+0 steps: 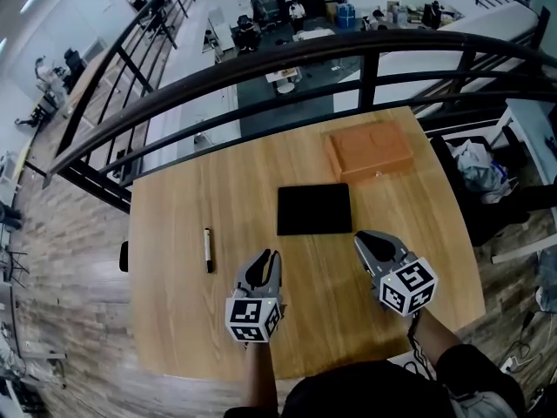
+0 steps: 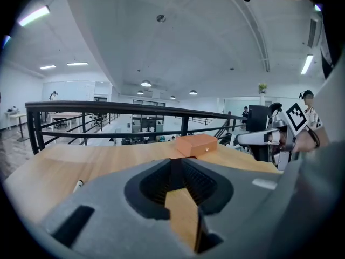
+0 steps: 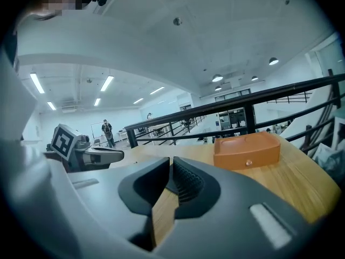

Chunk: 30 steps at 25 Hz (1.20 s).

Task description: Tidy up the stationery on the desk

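Left gripper and right gripper hang over the desk, jaws just a crack apart and empty, pen lying near the left one's left, black pad ahead, orange box farther back.

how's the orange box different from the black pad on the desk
The orange box is thick, with raised sides; the black pad lies flat and thin. The orange box sits toward the far right and is turned slightly; the black pad lies nearer the middle, squared to the person. Both are rectangular and rest on the wooden desk.
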Each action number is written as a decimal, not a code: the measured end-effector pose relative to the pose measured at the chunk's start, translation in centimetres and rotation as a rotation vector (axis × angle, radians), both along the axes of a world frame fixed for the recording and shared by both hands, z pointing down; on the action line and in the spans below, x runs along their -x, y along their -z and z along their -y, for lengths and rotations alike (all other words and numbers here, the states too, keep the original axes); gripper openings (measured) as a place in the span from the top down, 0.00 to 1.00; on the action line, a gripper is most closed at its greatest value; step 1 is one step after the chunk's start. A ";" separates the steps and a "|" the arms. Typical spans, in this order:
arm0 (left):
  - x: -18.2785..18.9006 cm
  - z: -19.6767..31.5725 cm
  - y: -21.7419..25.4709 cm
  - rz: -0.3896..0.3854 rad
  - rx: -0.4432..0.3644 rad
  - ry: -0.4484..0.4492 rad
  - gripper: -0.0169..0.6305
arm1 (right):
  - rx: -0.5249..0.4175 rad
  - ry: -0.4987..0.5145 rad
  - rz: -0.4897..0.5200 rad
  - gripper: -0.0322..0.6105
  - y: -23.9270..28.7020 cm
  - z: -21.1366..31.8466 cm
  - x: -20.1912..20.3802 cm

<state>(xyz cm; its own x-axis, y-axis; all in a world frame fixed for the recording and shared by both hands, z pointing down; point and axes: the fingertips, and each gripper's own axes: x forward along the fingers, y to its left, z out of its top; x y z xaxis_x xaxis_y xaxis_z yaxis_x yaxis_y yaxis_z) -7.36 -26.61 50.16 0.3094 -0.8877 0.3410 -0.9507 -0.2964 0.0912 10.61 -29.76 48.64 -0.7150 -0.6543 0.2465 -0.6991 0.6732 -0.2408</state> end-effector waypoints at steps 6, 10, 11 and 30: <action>0.8 2.7 -3.0 0.033 0.049 0.000 0.85 | 0.035 0.009 -0.029 0.87 -2.6 2.2 0.5; 1.0 4.2 -5.3 0.050 0.100 -0.009 0.81 | 0.069 -0.003 -0.056 0.86 -4.6 3.3 0.3; 1.0 4.5 -5.8 0.048 0.113 -0.008 0.81 | 0.079 -0.004 -0.064 0.85 -5.1 3.6 0.3; 2.9 9.3 -13.5 0.066 0.315 -0.008 0.60 | 0.243 0.000 -0.201 0.67 -12.4 6.9 1.9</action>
<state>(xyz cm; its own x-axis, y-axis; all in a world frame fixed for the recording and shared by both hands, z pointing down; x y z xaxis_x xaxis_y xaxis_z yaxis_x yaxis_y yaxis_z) -10.22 -35.88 63.71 0.2840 -0.7327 0.6184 -0.9554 -0.2709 0.1177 8.74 -36.65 61.00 -0.6362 -0.5588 0.5320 -0.7488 0.6133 -0.2513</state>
